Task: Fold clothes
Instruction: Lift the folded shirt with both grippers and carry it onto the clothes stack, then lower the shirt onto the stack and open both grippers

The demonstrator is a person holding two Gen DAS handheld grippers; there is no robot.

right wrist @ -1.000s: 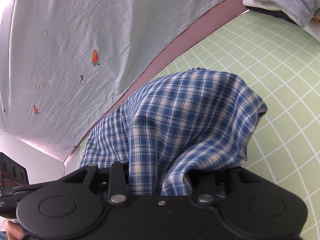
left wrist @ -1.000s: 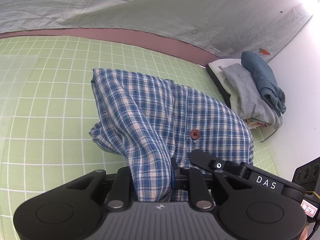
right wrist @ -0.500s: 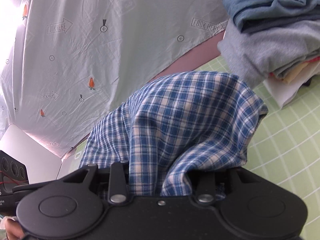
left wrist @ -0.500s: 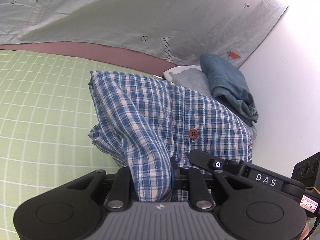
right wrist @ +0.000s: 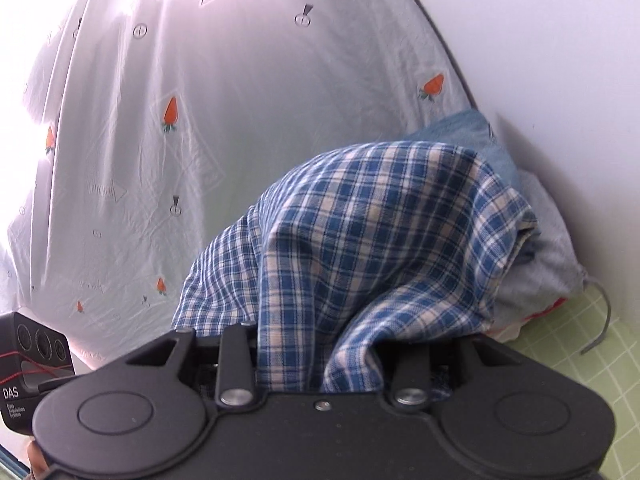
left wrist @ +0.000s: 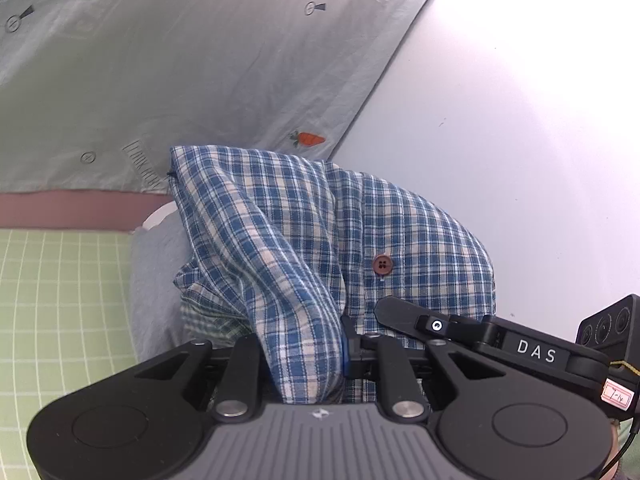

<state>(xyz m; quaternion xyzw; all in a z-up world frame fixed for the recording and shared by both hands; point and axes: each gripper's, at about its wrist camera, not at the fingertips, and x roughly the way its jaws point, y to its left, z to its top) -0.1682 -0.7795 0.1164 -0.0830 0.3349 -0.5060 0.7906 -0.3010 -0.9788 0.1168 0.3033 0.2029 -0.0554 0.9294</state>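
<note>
Both tongs, left tongs (left wrist: 306, 364) and right tongs (right wrist: 320, 364), are closed on the folded blue-and-white checked cotton shirt (left wrist: 320, 240), held directly above the stack of folded clothes (right wrist: 536, 256).

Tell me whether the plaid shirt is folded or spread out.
Folded. The plaid shirt hangs as a compact layered bundle, clamped in both the left gripper and right gripper.

Black left gripper (left wrist: 310, 354) with ribbed grey panel, silver screws, "DAS" label.
</note>
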